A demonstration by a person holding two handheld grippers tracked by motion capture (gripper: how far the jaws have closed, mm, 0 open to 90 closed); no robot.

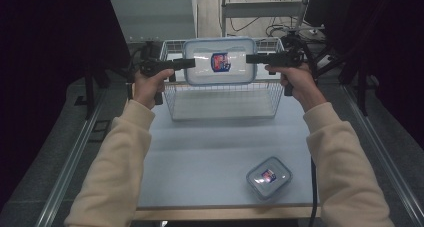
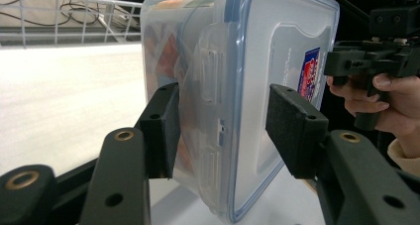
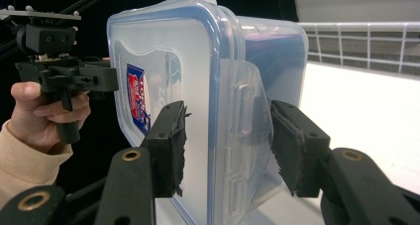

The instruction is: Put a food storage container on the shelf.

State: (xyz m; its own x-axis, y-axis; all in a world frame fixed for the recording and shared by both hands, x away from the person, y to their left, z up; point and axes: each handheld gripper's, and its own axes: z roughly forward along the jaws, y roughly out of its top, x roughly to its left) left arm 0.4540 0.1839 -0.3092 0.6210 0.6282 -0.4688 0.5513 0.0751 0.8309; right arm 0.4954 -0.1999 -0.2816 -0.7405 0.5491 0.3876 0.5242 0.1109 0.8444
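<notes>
1. The large lidded container (image 1: 220,61) was already off the surface, held upright on its edge above the wire basket (image 1: 223,107), its lid facing the person.
2. What was left, by my judgement, was to lower it into the basket and let go; the small container (image 1: 269,177) lay near the front right of the surface (image 1: 200,152), well apart and untouched.
3. The left gripper (image 1: 186,63) met the container's left side and the right gripper (image 1: 255,58) its right side.
4. In the left gripper view, one of the fingers (image 2: 163,128) touched the box body, while the other stood just off the lid.
5. In the right gripper view, the fingers (image 3: 171,145) straddled the lid's side latch; whether they pressed firmly I could not tell.
</notes>
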